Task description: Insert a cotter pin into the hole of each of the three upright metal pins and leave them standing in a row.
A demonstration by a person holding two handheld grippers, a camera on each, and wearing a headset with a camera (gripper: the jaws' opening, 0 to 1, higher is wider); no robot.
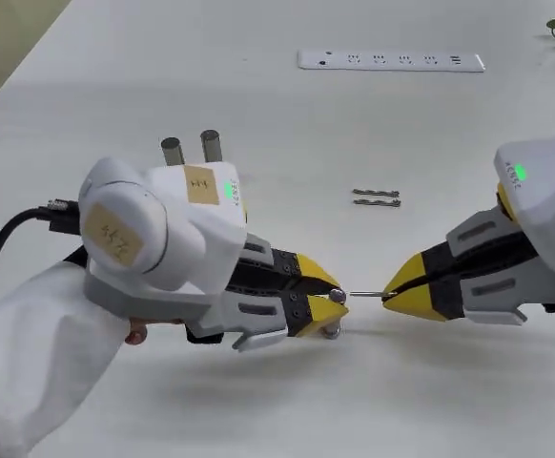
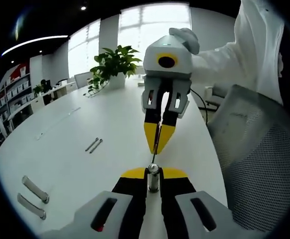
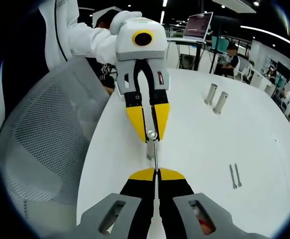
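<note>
My left gripper (image 1: 327, 303) is shut on an upright metal pin (image 2: 153, 178), whose rounded top (image 1: 337, 298) shows between the yellow tips. My right gripper (image 1: 392, 291) is shut on a thin cotter pin (image 1: 365, 294) held level, its free end at the pin's top. In the right gripper view the cotter pin (image 3: 155, 154) runs from my tips to the pin (image 3: 151, 143) in the left gripper (image 3: 148, 133). The right gripper (image 2: 157, 142) faces me in the left gripper view. Two more metal pins (image 1: 192, 150) stand upright behind the left gripper. Two spare cotter pins (image 1: 377, 197) lie on the table.
A white power strip (image 1: 390, 62) lies at the far side of the white table (image 1: 277, 105). A black cable (image 1: 1, 250) trails from the left gripper. A mesh office chair (image 3: 40, 149) stands by the table edge, and a potted plant (image 2: 112, 64) sits on the far end.
</note>
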